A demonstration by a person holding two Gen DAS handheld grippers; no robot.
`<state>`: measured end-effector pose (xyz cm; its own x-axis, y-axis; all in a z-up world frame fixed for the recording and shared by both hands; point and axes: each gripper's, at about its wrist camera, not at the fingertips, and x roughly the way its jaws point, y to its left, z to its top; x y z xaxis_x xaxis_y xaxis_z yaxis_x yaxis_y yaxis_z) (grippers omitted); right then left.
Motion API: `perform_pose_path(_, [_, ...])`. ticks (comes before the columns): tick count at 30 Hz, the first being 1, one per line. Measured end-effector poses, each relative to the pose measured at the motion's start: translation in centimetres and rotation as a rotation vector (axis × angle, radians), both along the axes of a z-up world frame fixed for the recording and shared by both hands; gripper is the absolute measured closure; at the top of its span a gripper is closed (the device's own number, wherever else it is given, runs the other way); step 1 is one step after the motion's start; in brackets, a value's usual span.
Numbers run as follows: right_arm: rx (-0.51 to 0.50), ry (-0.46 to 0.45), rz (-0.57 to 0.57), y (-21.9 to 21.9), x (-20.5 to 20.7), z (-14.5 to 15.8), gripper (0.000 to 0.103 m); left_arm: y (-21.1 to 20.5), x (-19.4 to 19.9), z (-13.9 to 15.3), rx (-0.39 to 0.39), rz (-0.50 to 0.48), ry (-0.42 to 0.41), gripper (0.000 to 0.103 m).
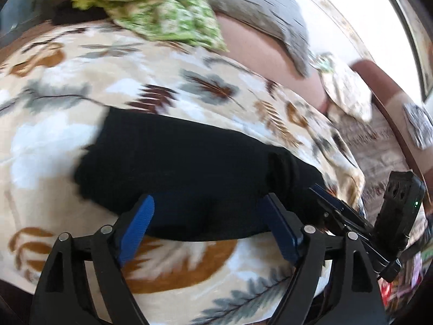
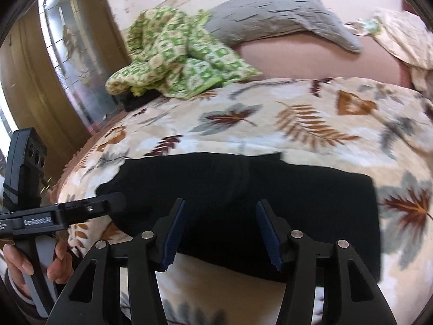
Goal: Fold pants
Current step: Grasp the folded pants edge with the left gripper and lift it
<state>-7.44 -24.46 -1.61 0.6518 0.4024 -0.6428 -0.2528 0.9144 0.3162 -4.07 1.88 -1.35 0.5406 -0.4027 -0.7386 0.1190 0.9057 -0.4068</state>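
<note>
The black pants (image 1: pixel 184 170) lie folded into a compact block on the leaf-patterned blanket (image 1: pixel 81 81); they also show in the right wrist view (image 2: pixel 243 203). My left gripper (image 1: pixel 208 216) is open, its blue pads at the near edge of the pants with nothing held. My right gripper (image 2: pixel 222 224) is open just above the near edge of the pants. The right gripper's tip (image 1: pixel 324 195) appears in the left wrist view at the pants' right end. The left gripper (image 2: pixel 108 200) shows in the right wrist view at the pants' left end.
A green checked cloth (image 2: pixel 176 54) and a grey pillow (image 2: pixel 284 16) lie at the far side of the bed. A cream cloth (image 2: pixel 406 40) lies at the far right. A wooden door (image 2: pixel 40 81) stands left of the bed. The blanket's edge drops off to the right in the left wrist view.
</note>
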Motion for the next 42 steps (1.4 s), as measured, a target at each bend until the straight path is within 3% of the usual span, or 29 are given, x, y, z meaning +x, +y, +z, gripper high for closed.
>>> perform_pose_path(4, [0.02, 0.014, 0.034, 1.9, 0.9, -0.2, 0.048, 2.6, -0.4, -0.2, 0.051, 0.091, -0.008, 0.02])
perform_pose_path(18, [0.047, 0.059, 0.198, 8.3, 5.7, 0.1, 0.037, 6.6, -0.8, -3.9, -0.067, 0.213, 0.116, 0.02])
perform_pose_path(25, [-0.047, 0.054, 0.364, 13.8, 9.9, 0.7, 0.034, 6.8, -0.2, -4.3, -0.081, 0.231, 0.093, 0.016])
perform_pose_path(33, [-0.174, 0.11, 0.586, 20.6, 14.0, -1.4, 0.027, 6.4, 1.0, -4.6, -0.097, 0.212, 0.06, 0.0])
perform_pose_path(36, [-0.194, 0.146, 0.602, 21.7, 15.1, -3.5, 0.027, 5.9, 1.3, -4.6, -0.059, 0.202, 0.046, 0.0])
perform_pose_path(38, [-0.145, 0.192, 0.604, 21.5, 15.6, -4.6, 0.037, 5.8, 1.4, -4.7, -0.051, 0.206, 0.033, 0.0])
perform_pose_path(39, [-0.116, 0.19, 0.594, 21.2, 15.6, -4.8, 0.047, 5.9, 1.5, -4.7, -0.053, 0.21, 0.027, 0.0])
perform_pose_path(40, [-0.095, 0.182, 0.588, 20.9, 15.6, -4.8, 0.058, 5.9, 1.5, -4.6, -0.059, 0.218, 0.018, 0.001])
perform_pose_path(41, [-0.063, 0.19, 0.591, 20.6, 15.7, -4.7, 0.065, 6.0, 1.4, -4.5, -0.056, 0.225, 0.004, 0.017])
perform_pose_path(42, [-0.035, 0.194, 0.587, 20.2, 15.7, -4.6, 0.072, 6.0, 1.6, -4.4, -0.047, 0.226, 0.001, 0.047])
